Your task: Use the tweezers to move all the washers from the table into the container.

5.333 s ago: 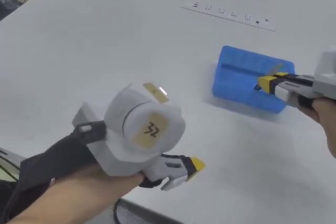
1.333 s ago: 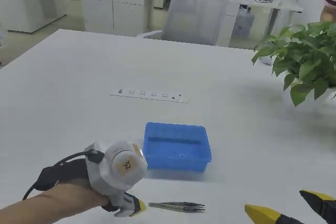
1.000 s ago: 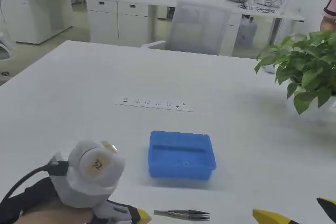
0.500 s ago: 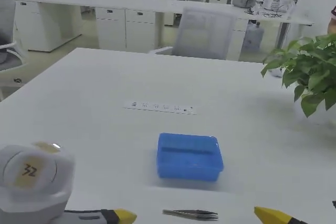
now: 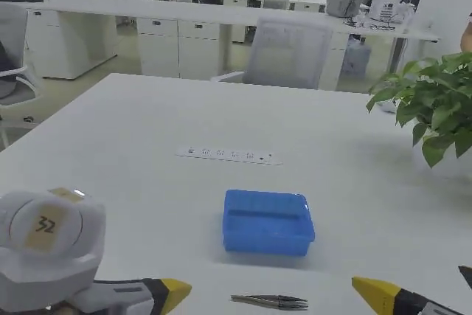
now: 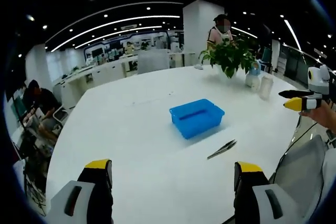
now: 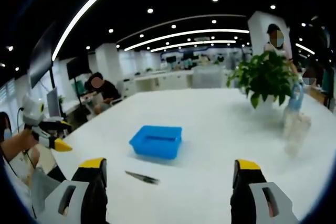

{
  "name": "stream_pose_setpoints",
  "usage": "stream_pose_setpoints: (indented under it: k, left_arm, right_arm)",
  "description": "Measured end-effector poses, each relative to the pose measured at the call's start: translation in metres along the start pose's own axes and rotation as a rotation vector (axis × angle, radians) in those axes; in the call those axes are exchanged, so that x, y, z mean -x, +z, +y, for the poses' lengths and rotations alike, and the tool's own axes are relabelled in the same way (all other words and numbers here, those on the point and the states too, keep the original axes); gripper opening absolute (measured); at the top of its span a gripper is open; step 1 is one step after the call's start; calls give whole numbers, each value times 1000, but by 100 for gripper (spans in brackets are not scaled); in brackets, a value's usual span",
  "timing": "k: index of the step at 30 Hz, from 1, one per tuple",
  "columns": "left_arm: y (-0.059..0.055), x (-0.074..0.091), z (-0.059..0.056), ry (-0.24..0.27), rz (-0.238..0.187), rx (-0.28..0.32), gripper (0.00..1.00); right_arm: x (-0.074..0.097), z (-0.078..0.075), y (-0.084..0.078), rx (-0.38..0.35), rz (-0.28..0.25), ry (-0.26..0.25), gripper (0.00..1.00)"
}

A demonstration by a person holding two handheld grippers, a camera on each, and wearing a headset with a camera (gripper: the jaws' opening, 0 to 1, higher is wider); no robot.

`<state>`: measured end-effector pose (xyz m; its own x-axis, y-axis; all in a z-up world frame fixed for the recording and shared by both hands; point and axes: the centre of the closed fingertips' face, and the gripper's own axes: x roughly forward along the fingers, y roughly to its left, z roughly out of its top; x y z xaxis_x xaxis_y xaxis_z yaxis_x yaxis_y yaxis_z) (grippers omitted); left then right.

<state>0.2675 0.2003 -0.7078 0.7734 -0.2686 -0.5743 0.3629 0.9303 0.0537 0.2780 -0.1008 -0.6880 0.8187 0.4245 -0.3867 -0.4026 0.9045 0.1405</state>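
While both claws hang spread over the near edge of the worktop (image 5: 125, 130), nothing sits between their jaws. The left claw (image 6: 172, 166) shows 2 blocky grey jaws capped with yellow tips, set wide apart. The right claw (image 7: 167, 164) is spread just as wide, released too. The worktop is broad, smooth and matte white.

The tweezers (image 5: 269, 301) lie flat on it close to the near edge, between the 2 claws and touched by neither. They are a slim, dull grey metal pair, long and tapering. Just beyond them, not touching, stands the container (image 5: 268, 220), a shallow rectangular tray of bright blue plastic with rounded corners and a raised rim. Whether washers lie inside it is too small to tell.

Farther off lies a flat white socket strip (image 5: 228, 156), and at the far right stands a leafy green plant (image 5: 435, 108).
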Motion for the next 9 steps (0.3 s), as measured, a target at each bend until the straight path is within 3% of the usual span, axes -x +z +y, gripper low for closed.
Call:
stream_pose_setpoints:
  k: [9]
  left_arm:
    - [0, 2, -2, 2, -1, -3, 99]
  right_arm:
    - [2, -2, 2, -7, -11, -3, 99]
